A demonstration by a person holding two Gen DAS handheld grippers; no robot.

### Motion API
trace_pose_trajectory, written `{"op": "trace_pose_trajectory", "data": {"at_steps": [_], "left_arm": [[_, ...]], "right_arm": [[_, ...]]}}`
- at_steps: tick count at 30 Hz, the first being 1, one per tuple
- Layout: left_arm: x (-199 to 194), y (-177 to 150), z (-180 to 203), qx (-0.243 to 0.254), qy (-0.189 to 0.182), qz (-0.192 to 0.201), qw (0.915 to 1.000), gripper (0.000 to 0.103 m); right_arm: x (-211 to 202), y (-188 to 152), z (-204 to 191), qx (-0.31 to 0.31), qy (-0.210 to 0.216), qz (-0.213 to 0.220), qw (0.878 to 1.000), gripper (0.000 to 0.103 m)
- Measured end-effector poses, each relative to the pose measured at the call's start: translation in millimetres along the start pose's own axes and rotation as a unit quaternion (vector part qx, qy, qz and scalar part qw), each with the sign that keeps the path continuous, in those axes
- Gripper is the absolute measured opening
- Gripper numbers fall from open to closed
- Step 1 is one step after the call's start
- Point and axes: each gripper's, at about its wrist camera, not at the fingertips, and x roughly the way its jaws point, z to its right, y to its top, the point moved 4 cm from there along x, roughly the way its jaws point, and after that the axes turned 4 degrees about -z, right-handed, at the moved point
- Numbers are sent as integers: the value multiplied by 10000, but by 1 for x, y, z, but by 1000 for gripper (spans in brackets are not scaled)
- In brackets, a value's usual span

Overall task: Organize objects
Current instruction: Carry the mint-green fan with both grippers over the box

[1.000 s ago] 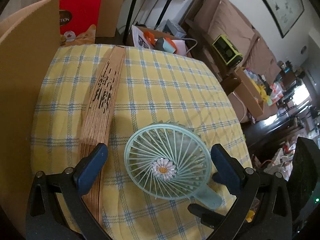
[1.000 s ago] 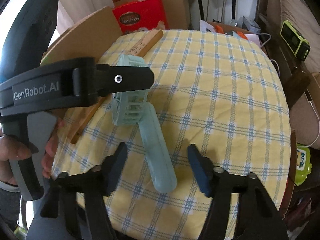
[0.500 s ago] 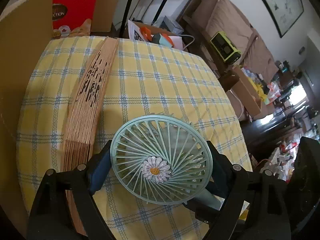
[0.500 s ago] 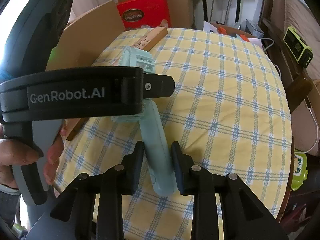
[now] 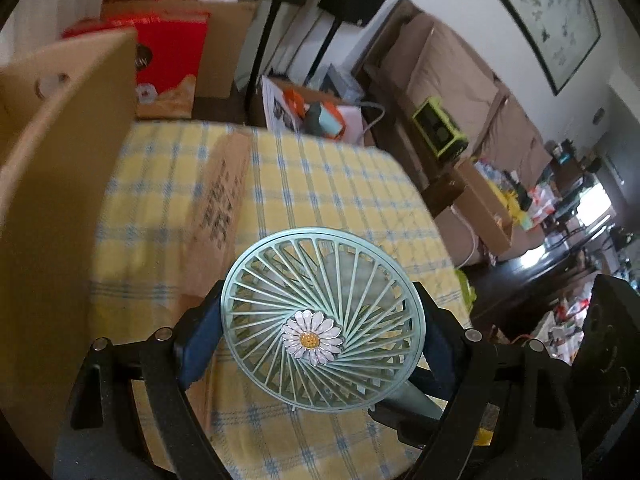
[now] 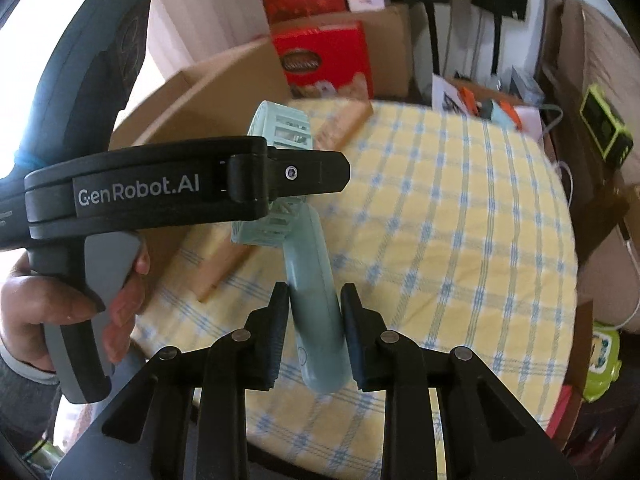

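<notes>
A mint-green hand-held fan [image 5: 320, 264] with a daisy at its hub hangs above the yellow checked tablecloth [image 5: 340, 184], held at both ends. My left gripper [image 5: 316, 296] is shut on the round fan head, pads pressing on its rim from both sides. In the right wrist view my right gripper [image 6: 314, 296] is shut on the fan's handle [image 6: 316, 280]. There the left gripper's finger [image 6: 312, 172] crosses the fan head [image 6: 280, 132], with a person's hand [image 6: 24, 300] on its grip. A folded wooden fan [image 5: 220, 208] lies on the cloth to the left.
A tall cardboard box [image 5: 52, 160] stands against the table's left side. A red box [image 5: 168, 52] and more cartons sit behind the table. A sofa [image 5: 460, 80] and a green device [image 5: 440, 132] are beyond the right edge.
Both grippers have shut on the fan, the left on the head and the right on the handle. The fan has come up off the cloth with them.
</notes>
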Motion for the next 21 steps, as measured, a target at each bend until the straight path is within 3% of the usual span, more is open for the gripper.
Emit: {"op": "trace_pose_trajectory", "data": {"at_steps": [10,21], "left_arm": [[-81,22,-21,-214,93,592,9980,84],[-161,22,-92,-624,503,1049,9913,84]], "right_arm": [[-32,41,-62,-591,75,291,9978,26],[-19,73,-150,-1163,558,380,9909,26]]}}
